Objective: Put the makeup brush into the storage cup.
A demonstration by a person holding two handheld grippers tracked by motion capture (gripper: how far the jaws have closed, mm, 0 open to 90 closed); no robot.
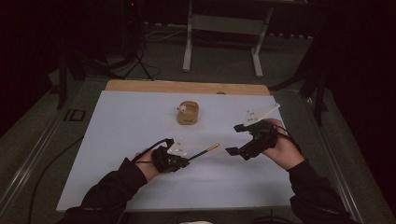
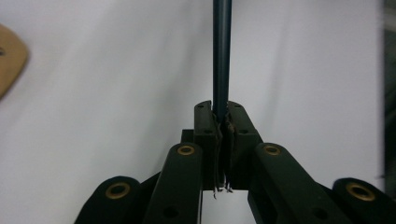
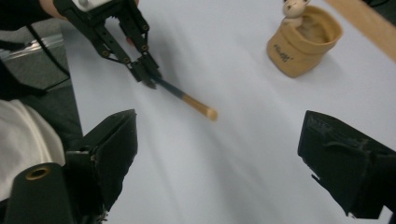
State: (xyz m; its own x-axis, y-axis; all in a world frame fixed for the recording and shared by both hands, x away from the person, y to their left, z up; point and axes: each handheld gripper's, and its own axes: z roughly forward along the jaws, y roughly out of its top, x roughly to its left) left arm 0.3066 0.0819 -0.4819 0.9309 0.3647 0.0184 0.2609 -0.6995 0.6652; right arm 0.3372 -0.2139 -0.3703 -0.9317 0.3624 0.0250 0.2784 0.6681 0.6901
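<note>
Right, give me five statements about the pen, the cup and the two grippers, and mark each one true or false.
1. The left gripper is shut on the pen. True.
2. The right gripper has something between its jaws. False: its jaws stand wide open with nothing between them.
3. The tan cup lies tipped over on the white table cover. False: it stands upright, with a small figure at its rim.
4. The pen's light-coloured end points away from the left gripper. True.
5. The pen is in the cup. False: it is well apart from the cup, nearer the person.
</note>
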